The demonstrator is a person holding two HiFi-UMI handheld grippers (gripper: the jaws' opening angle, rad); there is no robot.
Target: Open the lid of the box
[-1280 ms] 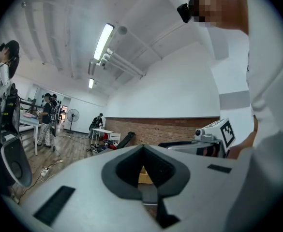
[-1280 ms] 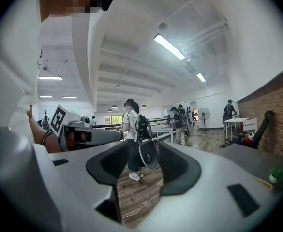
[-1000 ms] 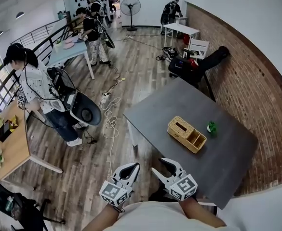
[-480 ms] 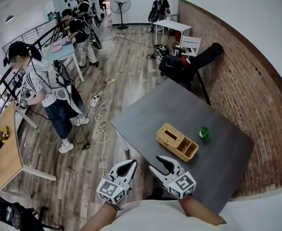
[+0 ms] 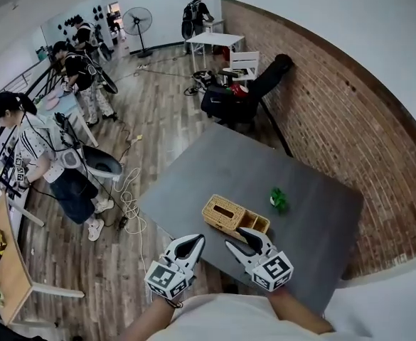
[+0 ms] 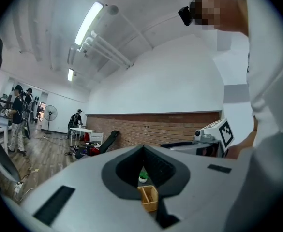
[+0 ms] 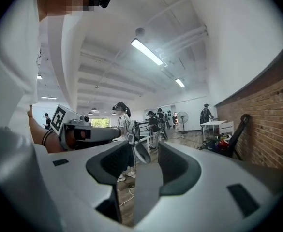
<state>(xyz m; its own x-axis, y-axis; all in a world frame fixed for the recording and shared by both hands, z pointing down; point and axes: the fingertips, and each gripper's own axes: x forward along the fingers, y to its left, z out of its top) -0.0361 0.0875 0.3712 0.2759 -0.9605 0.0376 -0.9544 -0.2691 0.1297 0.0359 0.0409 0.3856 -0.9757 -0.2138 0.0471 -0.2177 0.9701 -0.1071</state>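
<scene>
At the near edge of the grey table (image 5: 314,226), a person holds two hand-held grippers just short of the woven box (image 5: 244,222), which sits on the table close to that edge. Its slotted lid (image 5: 220,209) covers the end toward the table's left side. The compartment beside the lid stands uncovered. A small green potted plant (image 5: 278,199) stands farther onto the table, just beyond the box and apart from it.

The left gripper (image 5: 192,241) has its jaw tips drawn together on nothing, and the box and plant show through the hollow between its pads. The right gripper (image 5: 244,239) has its jaws standing apart and empty. Neither touches the box.

By the look of it the task is in its approach, with the lid in place and untouched. The next move probably calls for bringing a gripper in over the table's edge to the lid's rim. The parted right jaws seem readier to take it, while the left could steady the box wall.

No brand, label or legible writing shows on the box or table. The only print is the black-and-white square markers on the left cube (image 5: 166,281) and the right cube (image 5: 273,270). Other people (image 5: 37,155) stand on the wood floor off the table's left side.
</scene>
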